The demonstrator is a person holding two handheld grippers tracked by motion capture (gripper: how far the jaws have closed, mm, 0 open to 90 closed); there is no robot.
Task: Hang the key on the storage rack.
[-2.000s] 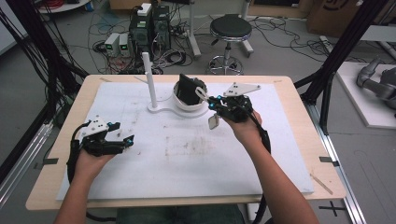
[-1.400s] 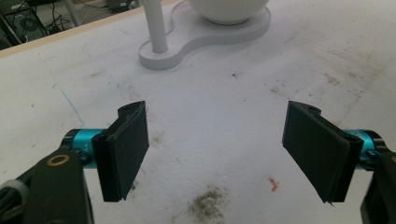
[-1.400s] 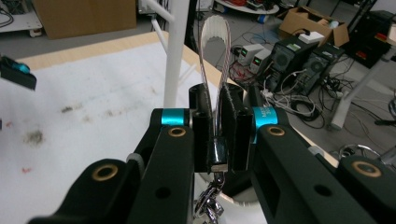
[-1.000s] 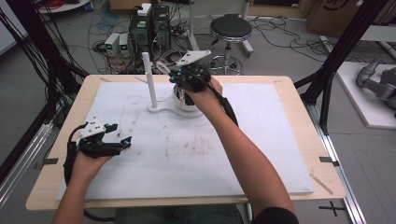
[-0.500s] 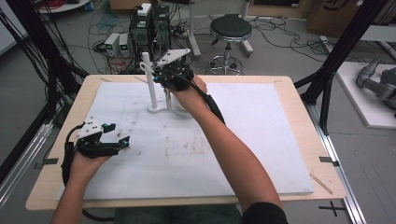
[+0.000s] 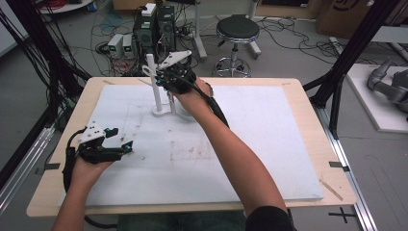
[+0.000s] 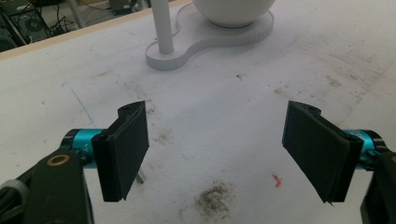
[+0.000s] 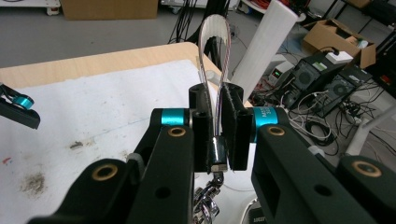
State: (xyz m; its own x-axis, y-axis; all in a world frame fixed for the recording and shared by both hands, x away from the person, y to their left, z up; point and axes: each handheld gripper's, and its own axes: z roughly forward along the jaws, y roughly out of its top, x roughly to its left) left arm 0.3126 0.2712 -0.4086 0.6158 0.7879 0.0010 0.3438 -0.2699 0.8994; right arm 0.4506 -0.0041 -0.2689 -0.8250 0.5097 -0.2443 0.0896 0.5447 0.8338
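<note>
Right gripper point(image 8: 215, 140) is clamping shut on a thin looped strap of pale, striped ribbon-like material point(image 8: 215, 56) — the loop is rising straight up out of the nearly closed jaws, and small metal chain links point(image 8: 208, 198) are dangling just below them. Just beyond the loop and to its right, the tall white plastic post point(image 8: 264, 46) is leaning across the right gripper view. In the high view this gripper point(image 6: 166, 77) is hovering beside the post's top point(image 6: 150, 60), above the white figure-eight base point(image 6: 161, 110).

Step in hand, by my reading: hanging the strap's loop on the post. Next move calls for lifting the loop over the post's tip, lowering it, then letting go.

Left gripper point(image 7: 217, 154) — jaws spread wide, holding nothing — is idling low over the stained white foam mat point(image 7: 224, 107), well apart from the stand.
</note>
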